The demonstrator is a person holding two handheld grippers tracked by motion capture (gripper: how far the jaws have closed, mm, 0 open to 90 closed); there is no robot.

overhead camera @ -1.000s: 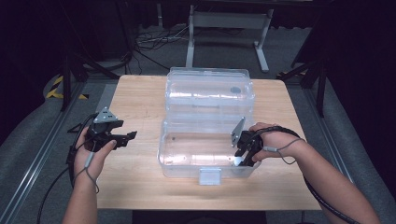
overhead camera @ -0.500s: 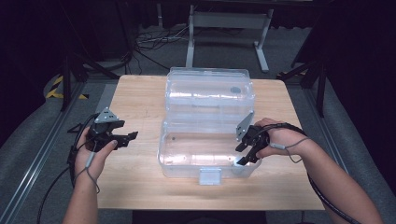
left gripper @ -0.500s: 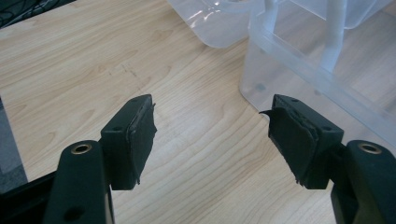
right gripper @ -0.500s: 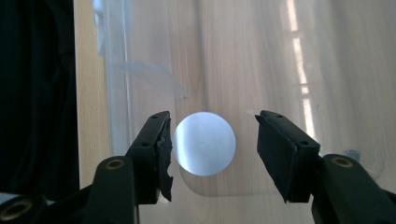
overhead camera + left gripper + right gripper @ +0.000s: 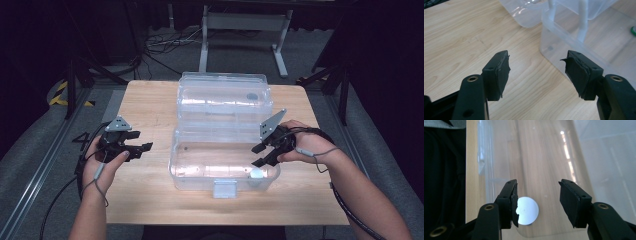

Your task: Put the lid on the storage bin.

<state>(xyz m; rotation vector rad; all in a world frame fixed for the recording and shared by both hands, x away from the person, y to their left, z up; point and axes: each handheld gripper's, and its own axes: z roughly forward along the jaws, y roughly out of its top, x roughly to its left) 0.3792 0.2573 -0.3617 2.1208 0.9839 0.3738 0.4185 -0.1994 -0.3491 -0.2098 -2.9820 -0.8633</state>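
Two pairs of tongs work at the pale wooden desk (image 5: pixel 150 100), and the coming move turns on the small white round disc (image 5: pixel 257 173) that lies flat on the floor of the clear plastic box (image 5: pixel 186 155), in the box's near right corner, close to the desk's near edge.

In the right gripper view that disc (image 5: pixel 527 210) sits just below the right tongs (image 5: pixel 537 200), partly hidden behind the left-hand jaw and off to that side of the gap rather than centred in it. The jaws there stand well apart with nothing between the pads, and they have just been closing a little with nothing caught. Being round, the disc has no long axis to line up with, so what matters is the sideways offset: judged from this view, the tongs would need to shift toward the disc before dropping over it.

In the high view the right tongs (image 5: pixel 264 155) hang over the box's right end, almost above the disc, while the left tongs (image 5: pixel 145 148) are held over bare desk beside the box's left wall, well apart from the disc. The right hand is plainly the nearer one. In the left gripper view the left tongs (image 5: pixel 537 67) gape wide and empty, having just narrowed slightly, pointing toward the box's wall.

The box's clear hinged lid (image 5: pixel 225 97) lies open toward the desk's far edge.
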